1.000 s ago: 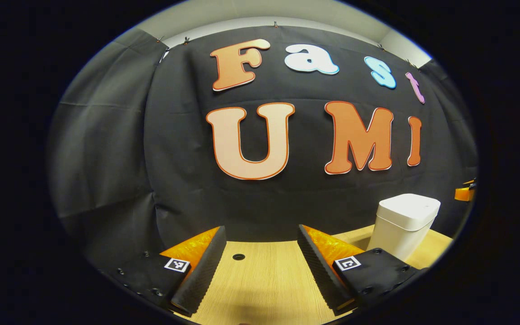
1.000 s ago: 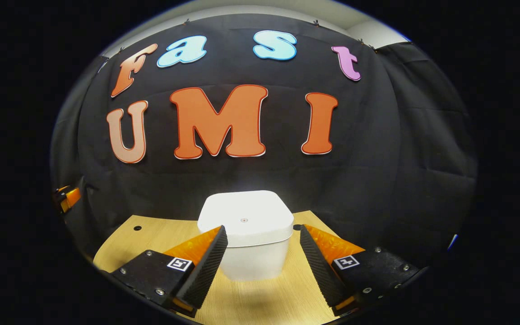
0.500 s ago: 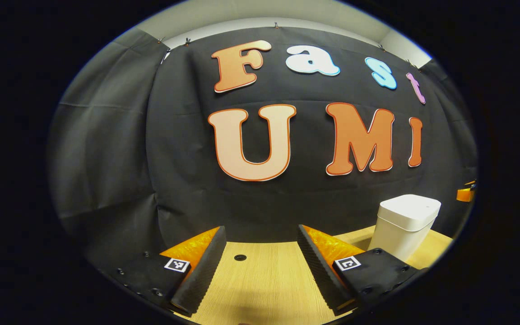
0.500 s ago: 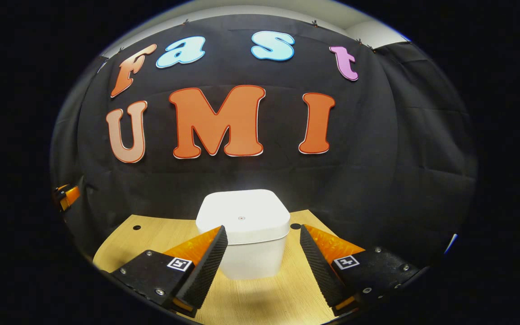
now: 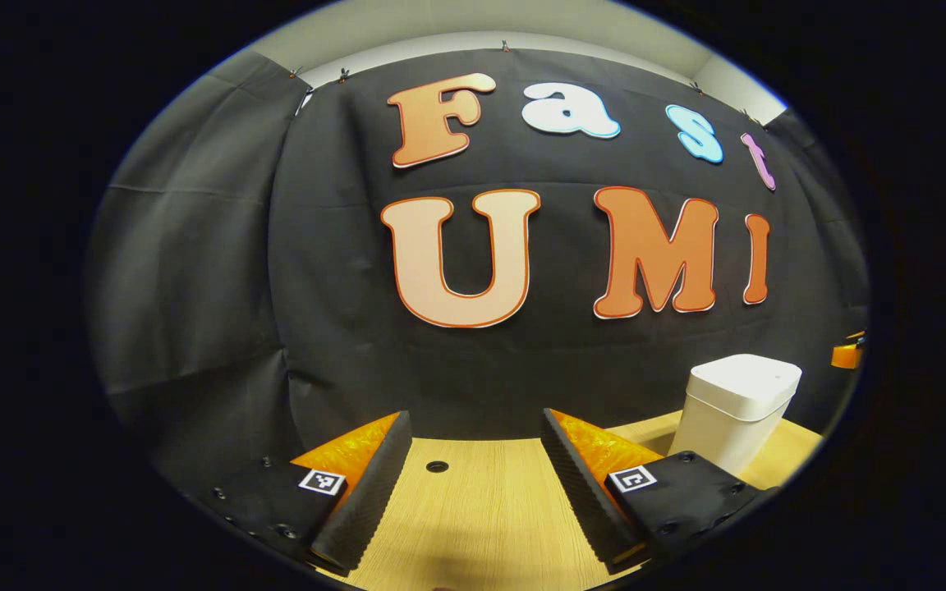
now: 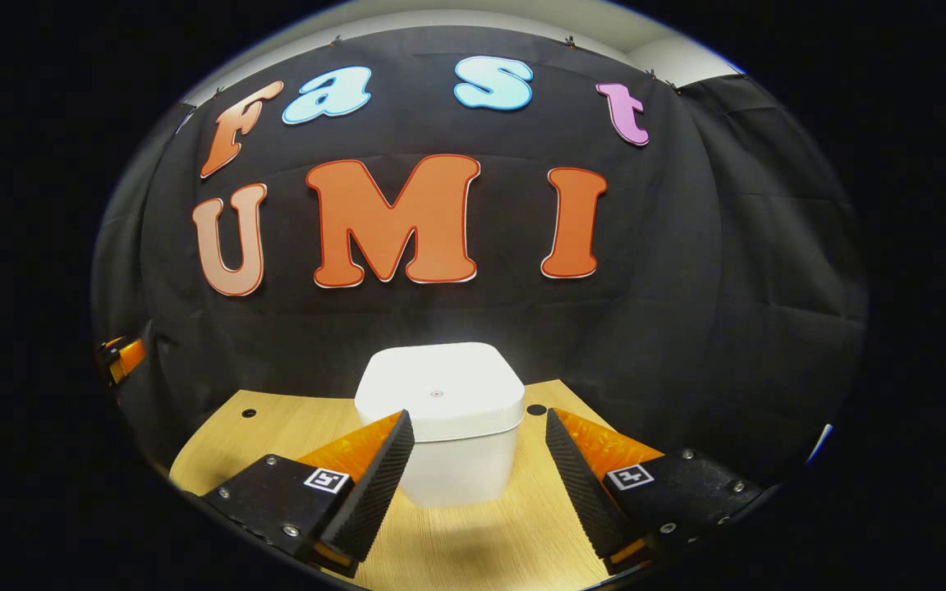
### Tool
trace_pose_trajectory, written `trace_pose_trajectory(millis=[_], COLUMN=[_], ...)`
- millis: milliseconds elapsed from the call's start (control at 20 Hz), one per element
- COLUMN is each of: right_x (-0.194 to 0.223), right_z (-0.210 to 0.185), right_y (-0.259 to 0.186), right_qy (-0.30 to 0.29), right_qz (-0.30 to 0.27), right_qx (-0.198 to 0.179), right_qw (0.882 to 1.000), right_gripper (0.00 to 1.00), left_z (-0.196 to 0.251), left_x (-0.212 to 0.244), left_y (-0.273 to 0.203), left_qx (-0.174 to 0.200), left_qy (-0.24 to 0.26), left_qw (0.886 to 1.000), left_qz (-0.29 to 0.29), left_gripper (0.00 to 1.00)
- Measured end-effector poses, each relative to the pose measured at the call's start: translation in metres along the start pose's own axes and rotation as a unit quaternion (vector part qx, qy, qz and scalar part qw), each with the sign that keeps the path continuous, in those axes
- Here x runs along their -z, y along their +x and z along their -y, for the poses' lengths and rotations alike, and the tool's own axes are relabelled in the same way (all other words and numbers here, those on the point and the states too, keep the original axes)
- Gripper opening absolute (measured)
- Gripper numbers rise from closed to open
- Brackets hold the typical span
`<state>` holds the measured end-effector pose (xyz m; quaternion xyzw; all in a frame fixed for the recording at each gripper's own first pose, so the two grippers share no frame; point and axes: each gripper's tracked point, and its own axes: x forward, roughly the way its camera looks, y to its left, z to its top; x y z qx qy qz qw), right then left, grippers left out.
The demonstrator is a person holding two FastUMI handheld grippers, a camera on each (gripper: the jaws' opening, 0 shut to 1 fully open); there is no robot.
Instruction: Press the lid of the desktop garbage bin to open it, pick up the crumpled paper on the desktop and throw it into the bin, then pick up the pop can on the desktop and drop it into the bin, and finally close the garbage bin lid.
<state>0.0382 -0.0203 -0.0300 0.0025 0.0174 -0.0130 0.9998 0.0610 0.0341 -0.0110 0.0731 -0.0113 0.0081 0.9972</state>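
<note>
No word, brand or number can be read on any object. The only signs are small square black-and-white coded markers, one on each finger mount. On the right gripper (image 6: 479,419) one marker (image 6: 326,479) lies before the white bin (image 6: 438,460) to its left and the other (image 6: 631,475) to its right. Both of the left gripper's (image 5: 477,420) markers (image 5: 322,481) lie left of the bin. The bin's lid (image 6: 473,382) bears a tiny central dot (image 6: 437,394) and no writing.
</note>
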Motion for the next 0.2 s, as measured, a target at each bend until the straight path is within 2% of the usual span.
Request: trace_pose_trajectory(millis=[200], right_x=[0.0025], right_z=[-0.0018], right_y=[-0.0016], right_qy=[0.001], right_qz=[-0.002], right_qx=[-0.002], right_qw=[1.0], right_gripper=[0.98], left_z=[-0.0025], left_x=[0.0004], left_y=[-0.003], left_qx=[-0.004], left_qy=[0.002], left_qw=[1.0], left_qz=[-0.001], left_gripper=[1.0])
